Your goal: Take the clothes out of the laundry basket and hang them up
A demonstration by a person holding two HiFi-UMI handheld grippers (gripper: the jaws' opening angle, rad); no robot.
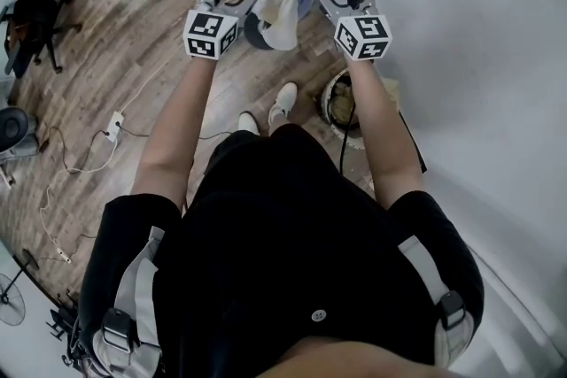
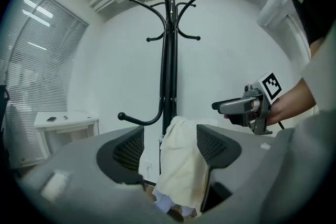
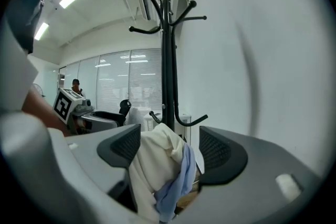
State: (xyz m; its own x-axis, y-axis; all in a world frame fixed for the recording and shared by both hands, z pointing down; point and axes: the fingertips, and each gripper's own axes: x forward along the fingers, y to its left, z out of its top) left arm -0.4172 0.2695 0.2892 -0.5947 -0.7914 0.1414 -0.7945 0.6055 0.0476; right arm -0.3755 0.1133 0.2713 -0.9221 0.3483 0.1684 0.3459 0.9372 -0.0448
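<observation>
Left gripper [image 2: 169, 148]: jaws apart, nothing pinched; we see the cream garment [image 2: 181, 165] hanging in the gap.
Right gripper [image 3: 170, 150]: jaws apart too, the same cloth in line with its gap, unpinched.
Cream garment: draped over a low hook of the coat stand [image 2: 169, 60], a blue garment [image 3: 181, 176] hanging against it.
Coat stand: upright by the white wall, upper hooks bare.
Basket [image 1: 326, 102]: on the floor by the wall, under our right arm; contents unclear.
Step in hand: release after hanging, we judge.
Doing it well: we should draw both grippers straight back without snagging the cloth, then check it sits balanced on the hook.
</observation>
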